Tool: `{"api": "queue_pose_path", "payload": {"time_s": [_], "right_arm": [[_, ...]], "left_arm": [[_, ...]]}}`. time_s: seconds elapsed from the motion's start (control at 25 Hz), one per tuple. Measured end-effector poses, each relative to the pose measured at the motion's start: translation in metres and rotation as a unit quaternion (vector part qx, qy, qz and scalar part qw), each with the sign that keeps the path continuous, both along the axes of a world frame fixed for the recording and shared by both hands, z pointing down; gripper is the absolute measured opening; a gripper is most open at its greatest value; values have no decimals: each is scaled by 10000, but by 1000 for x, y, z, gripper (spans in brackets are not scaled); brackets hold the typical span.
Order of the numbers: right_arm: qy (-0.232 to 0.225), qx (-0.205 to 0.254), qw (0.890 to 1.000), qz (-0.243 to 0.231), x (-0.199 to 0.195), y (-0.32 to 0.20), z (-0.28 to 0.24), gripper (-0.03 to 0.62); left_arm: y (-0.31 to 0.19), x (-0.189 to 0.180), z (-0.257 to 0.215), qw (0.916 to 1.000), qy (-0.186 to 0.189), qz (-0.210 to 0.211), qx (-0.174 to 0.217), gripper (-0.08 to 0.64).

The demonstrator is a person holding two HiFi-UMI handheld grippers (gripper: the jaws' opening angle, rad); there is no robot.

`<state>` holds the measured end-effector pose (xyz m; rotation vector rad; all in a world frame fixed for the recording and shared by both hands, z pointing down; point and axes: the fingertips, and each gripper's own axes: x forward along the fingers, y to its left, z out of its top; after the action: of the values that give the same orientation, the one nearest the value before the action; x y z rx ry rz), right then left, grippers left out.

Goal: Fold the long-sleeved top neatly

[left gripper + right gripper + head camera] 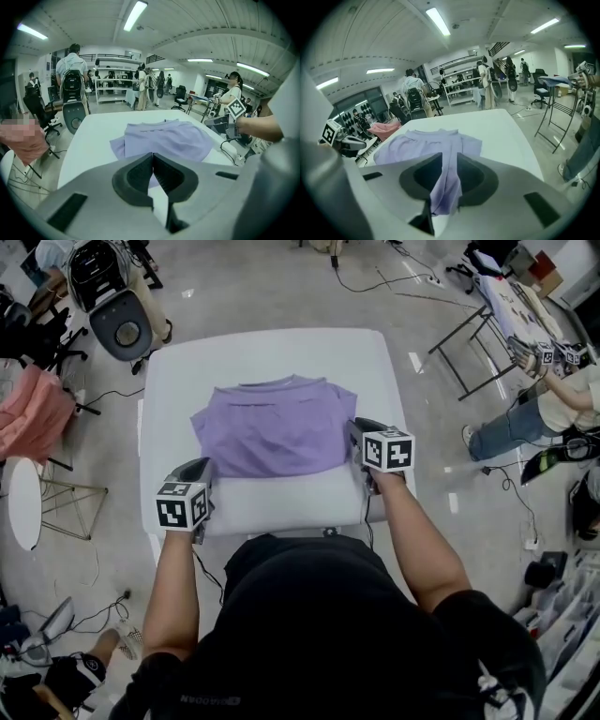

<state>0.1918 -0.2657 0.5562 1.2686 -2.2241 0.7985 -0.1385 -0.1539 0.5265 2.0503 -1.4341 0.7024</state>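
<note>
A lilac long-sleeved top (272, 427) lies partly folded into a rough rectangle on the white table (281, 352), neckline on the far side. My left gripper (204, 467) is by the top's near left corner, over bare table. In the left gripper view, the left gripper (153, 157) has its jaws shut with nothing clamped, and the top (164, 138) lies just beyond them. My right gripper (356, 430) is at the top's right edge. In the right gripper view, the right gripper (449, 161) has its jaws apart, and a loose strip of the top (446, 183) hangs between them.
A chair with a dark backpack (120, 324) stands off the table's far left corner. A pink cloth (33, 413) and a round white stool (23, 502) are at left. At right are a metal-legged stand (478, 343), a person (534, 409) and floor cables.
</note>
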Motion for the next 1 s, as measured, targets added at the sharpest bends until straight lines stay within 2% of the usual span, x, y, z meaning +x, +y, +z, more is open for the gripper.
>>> {"api": "queue_pose_path", "payload": {"time_s": [0.08, 0.32, 0.4, 0.48, 0.56, 0.68, 0.76, 0.8, 1.0], "right_arm": [[-116, -121, 9997, 185, 4, -8, 7, 153], [-729, -820, 9906, 818, -1, -28, 41, 257], [-747, -988, 9886, 851, -3, -32, 50, 296], [-603, -1119, 9885, 823, -4, -35, 62, 301], [-326, -1195, 9891, 795, -1, -38, 72, 286], [371, -1061, 9913, 680, 4, -41, 77, 203], [587, -984, 9921, 506, -1, -41, 79, 120], [514, -998, 9926, 463, -5, -41, 80, 63], [-210, -1215, 9911, 509, -6, -41, 85, 41]], "left_arm": [[6, -1, -1, 10000, -40, -43, 1, 7], [29, -17, 1, 9994, -74, -327, -65, 8], [35, -22, 2, 9991, -78, -417, -91, 7], [38, -25, 2, 9986, -67, -514, -109, 8], [41, -25, 3, 9981, -44, -595, -137, 8], [42, -23, 4, 9978, 0, -640, -143, 8], [44, -24, 6, 9978, 18, -644, -142, 8], [44, -24, 7, 9978, 24, -638, -147, 8], [44, -28, 12, 9981, 70, -600, -152, 7]]}}
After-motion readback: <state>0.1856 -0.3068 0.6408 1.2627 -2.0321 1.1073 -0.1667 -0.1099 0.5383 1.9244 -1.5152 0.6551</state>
